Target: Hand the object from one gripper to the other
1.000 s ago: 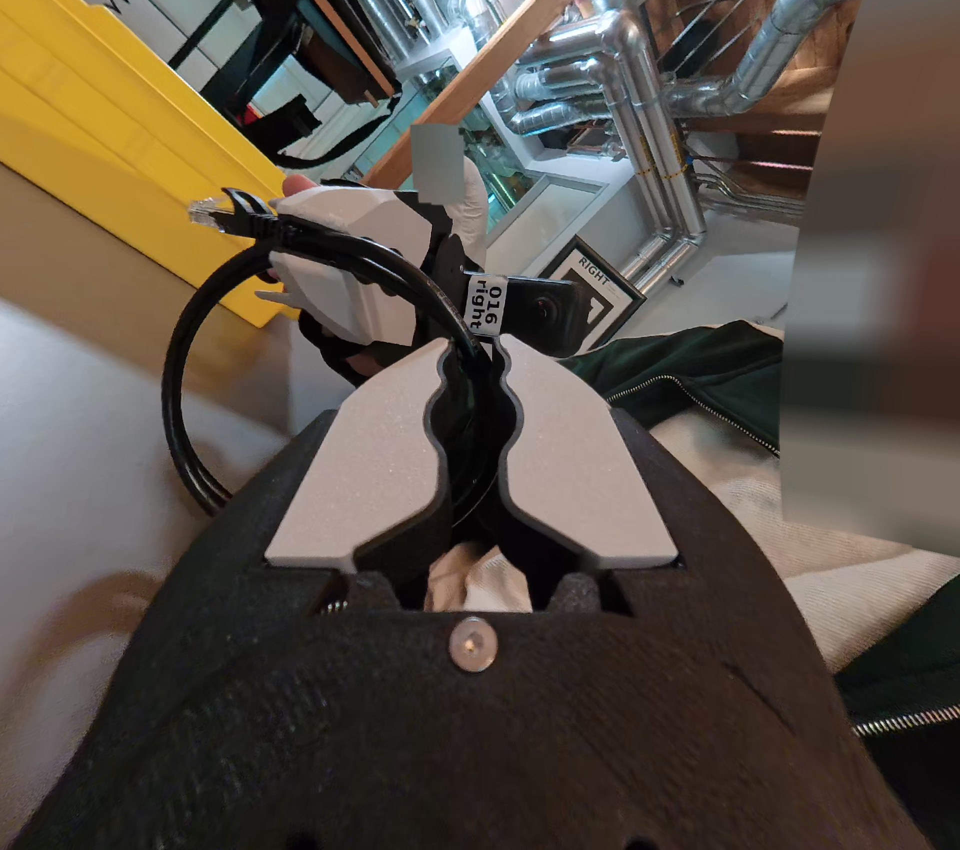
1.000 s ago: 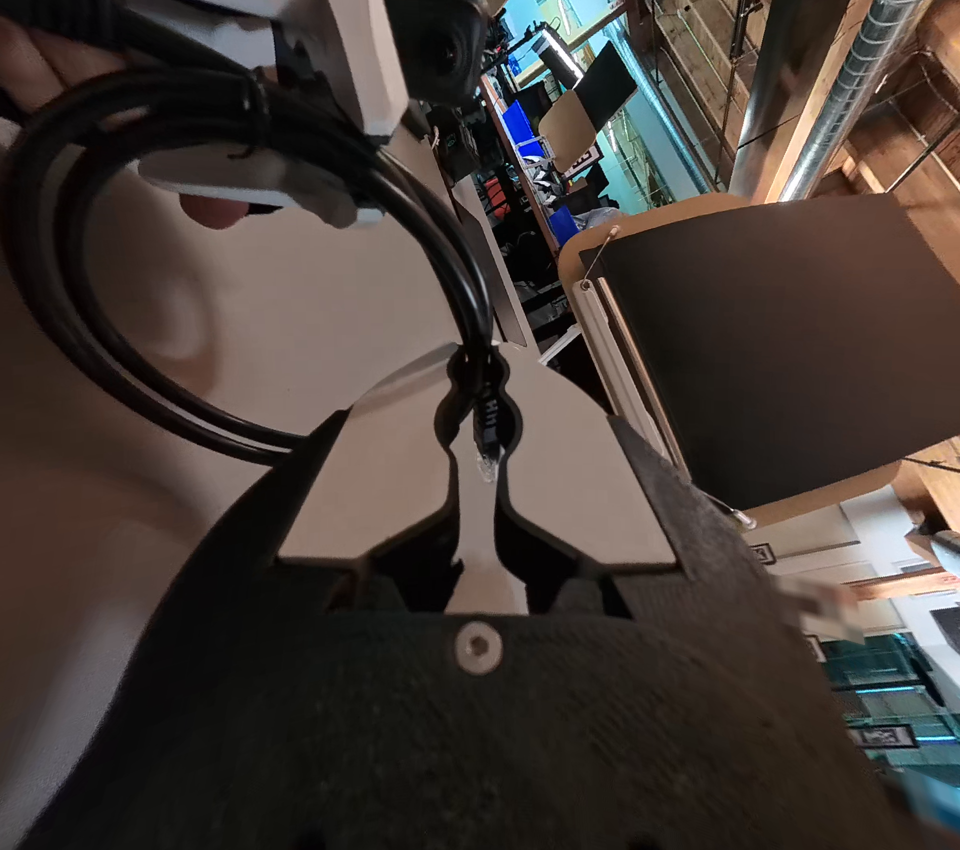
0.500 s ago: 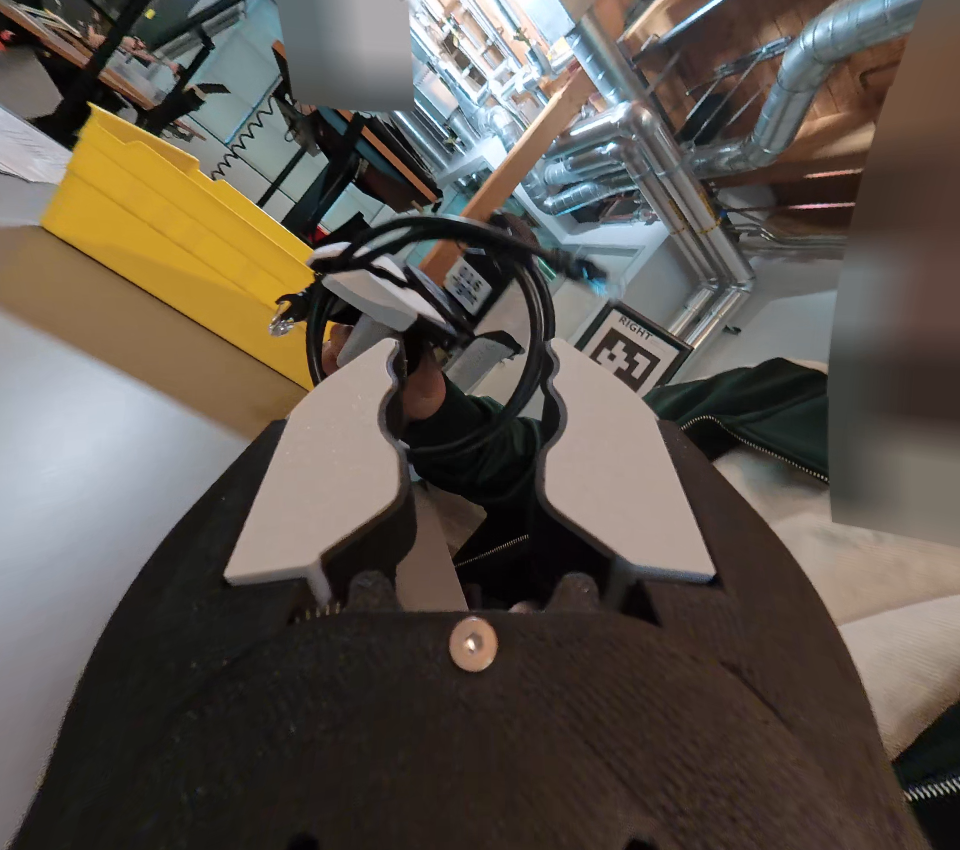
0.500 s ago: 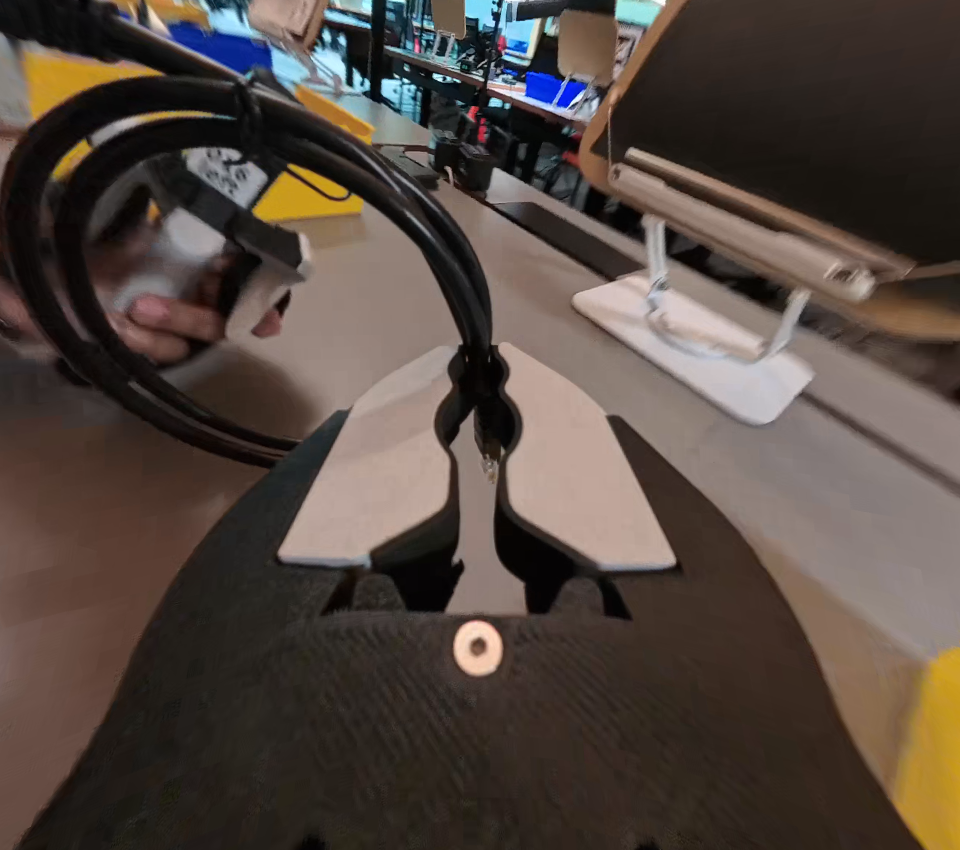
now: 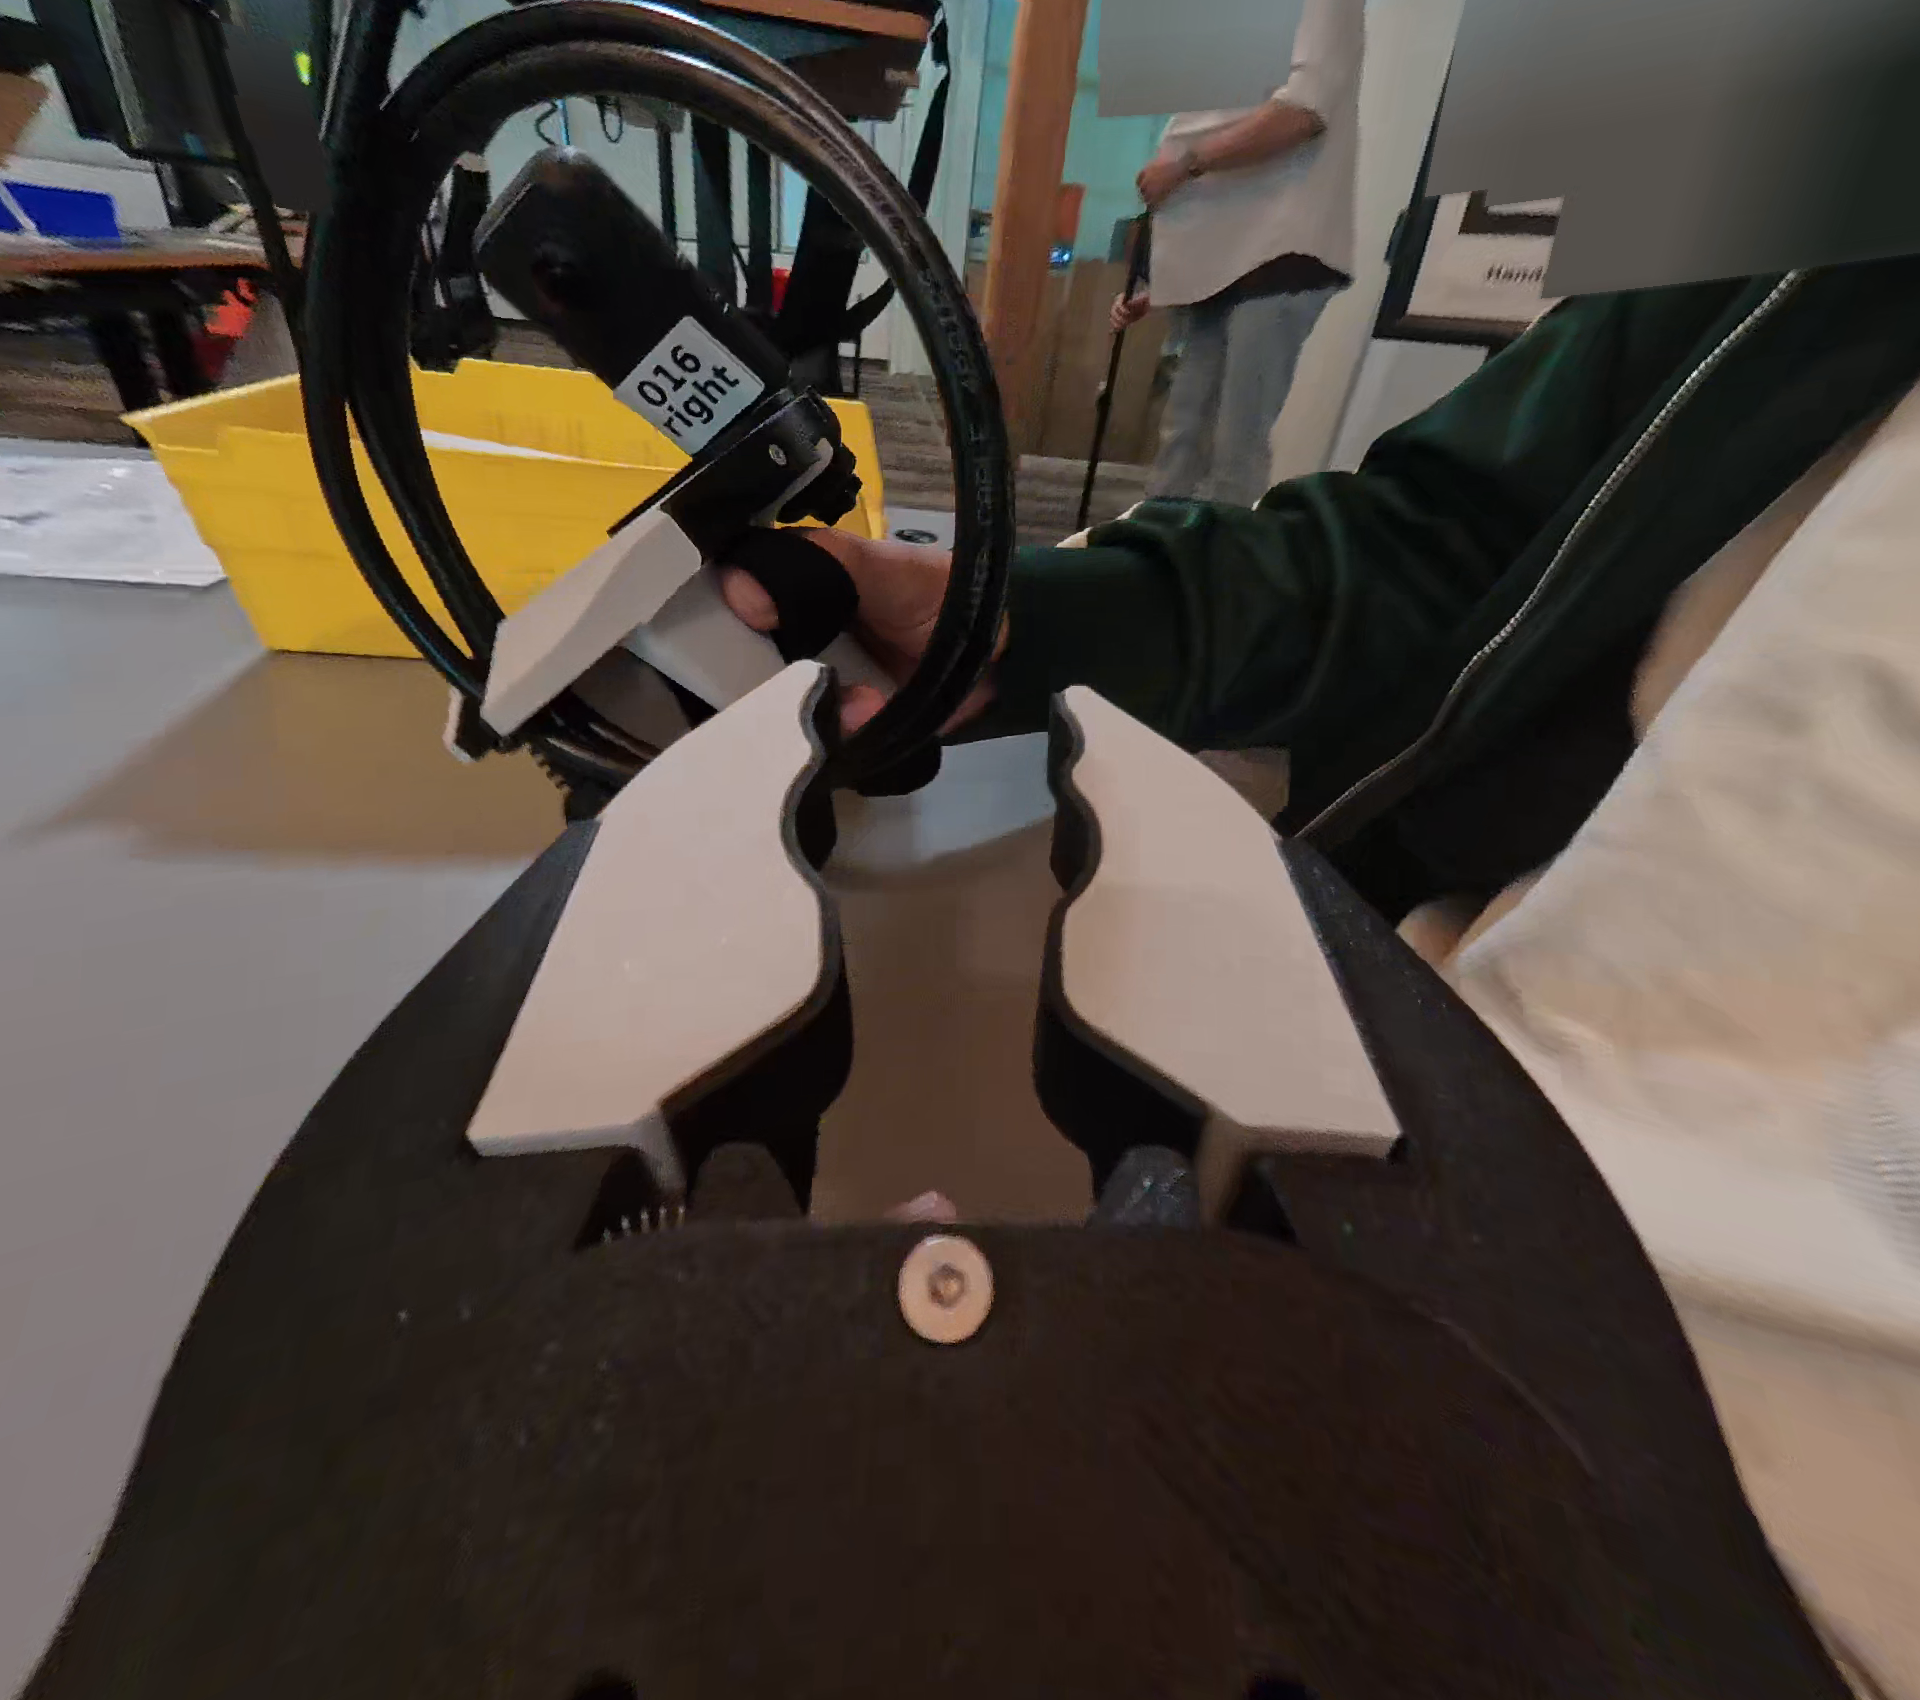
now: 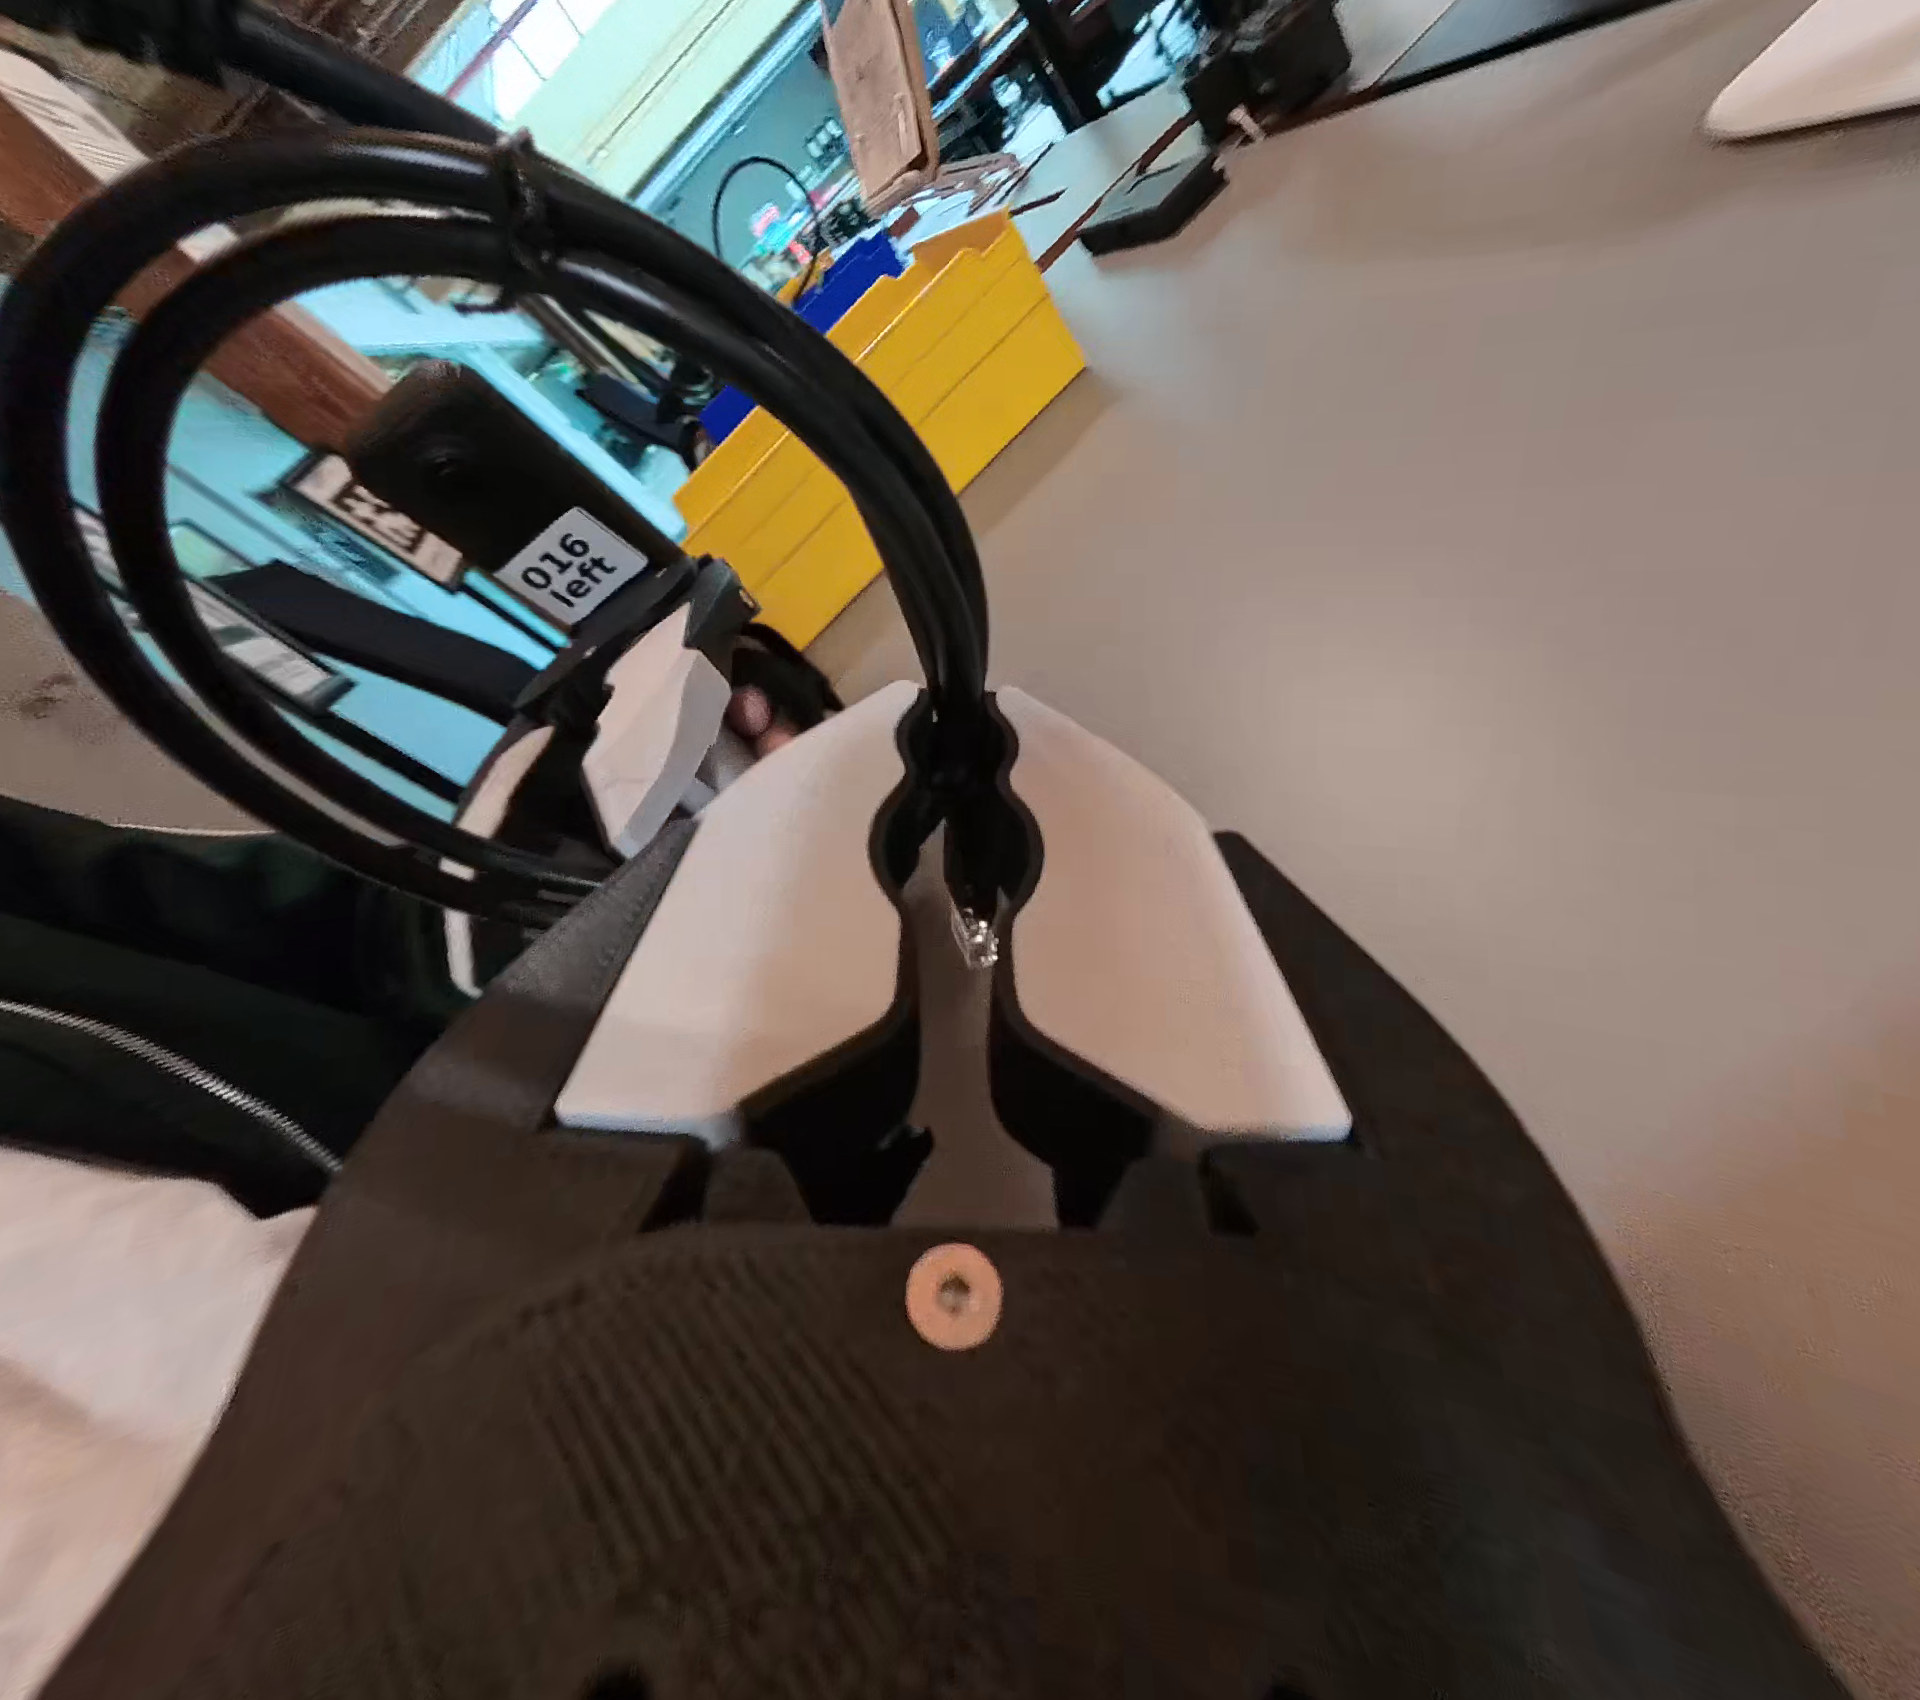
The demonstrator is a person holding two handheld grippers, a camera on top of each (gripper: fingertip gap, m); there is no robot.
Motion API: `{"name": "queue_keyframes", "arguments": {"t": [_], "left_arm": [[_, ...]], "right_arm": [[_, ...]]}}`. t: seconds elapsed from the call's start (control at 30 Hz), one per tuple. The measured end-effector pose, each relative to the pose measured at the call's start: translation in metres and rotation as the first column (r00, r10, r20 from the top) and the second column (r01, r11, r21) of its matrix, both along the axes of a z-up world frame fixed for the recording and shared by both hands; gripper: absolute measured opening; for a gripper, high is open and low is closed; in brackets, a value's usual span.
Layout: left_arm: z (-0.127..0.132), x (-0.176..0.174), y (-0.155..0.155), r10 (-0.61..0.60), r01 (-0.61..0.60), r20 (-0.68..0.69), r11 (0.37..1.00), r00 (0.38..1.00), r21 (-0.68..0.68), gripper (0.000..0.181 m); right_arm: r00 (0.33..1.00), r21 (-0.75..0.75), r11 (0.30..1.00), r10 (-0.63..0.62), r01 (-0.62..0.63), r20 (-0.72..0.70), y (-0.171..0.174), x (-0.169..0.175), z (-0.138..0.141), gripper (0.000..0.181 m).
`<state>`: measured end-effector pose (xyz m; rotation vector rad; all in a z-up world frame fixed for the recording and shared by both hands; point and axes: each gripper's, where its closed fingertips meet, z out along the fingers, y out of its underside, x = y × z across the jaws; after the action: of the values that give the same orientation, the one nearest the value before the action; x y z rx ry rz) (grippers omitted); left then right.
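Right wrist view shows the right gripper (image 6: 956, 715) clenched on a coiled black cable (image 6: 810, 393), with the cable's clear plug (image 6: 975, 942) poking back between the fingers; the coil's upper left strand runs out of frame. Through the loop, the left gripper (image 6: 623, 746) is partly hidden behind the coil and the near finger, so its jaws cannot be judged from here. Left wrist view settles that: the left gripper (image 5: 935, 705) stands released, its fingers spread and empty above the grey table (image 5: 156, 923), with the coil (image 5: 966, 403) just beyond its tips. Only this view shows the hand (image 5: 883, 601) in a dark green sleeve (image 5: 1351, 590) holding the right gripper (image 5: 520, 694), whose fingertips are partly covered by the cable. Each gripper carries a small white label beside its camera. A yellow bin (image 5: 343, 549) sits farther off; grey patches cover parts of the background.
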<state>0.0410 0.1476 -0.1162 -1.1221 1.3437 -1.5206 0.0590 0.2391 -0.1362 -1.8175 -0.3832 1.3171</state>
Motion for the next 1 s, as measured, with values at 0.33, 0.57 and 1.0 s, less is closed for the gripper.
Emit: {"name": "queue_keyframes", "arguments": {"t": [0.33,0.57,1.0], "left_arm": [[0.002,-0.002,-0.009,-0.052,0.052,-0.007,0.999,0.999,-0.001,0.009],[0.004,-0.005,-0.002,-0.022,0.022,-0.013,1.000,1.000,-0.020,0.005],[0.018,-0.017,0.015,0.025,-0.018,0.062,0.995,0.998,-0.103,0.006]], "right_arm": [[0.997,-0.060,0.996,0.073,-0.073,-0.014,-0.006,-0.014,-0.012,0.009],[0.999,0.059,0.998,-0.038,0.038,0.002,0.008,-0.007,-0.011,0.047],[0.992,0.126,0.987,-0.094,0.103,-0.079,0.013,0.008,0.006,0.049]]}}
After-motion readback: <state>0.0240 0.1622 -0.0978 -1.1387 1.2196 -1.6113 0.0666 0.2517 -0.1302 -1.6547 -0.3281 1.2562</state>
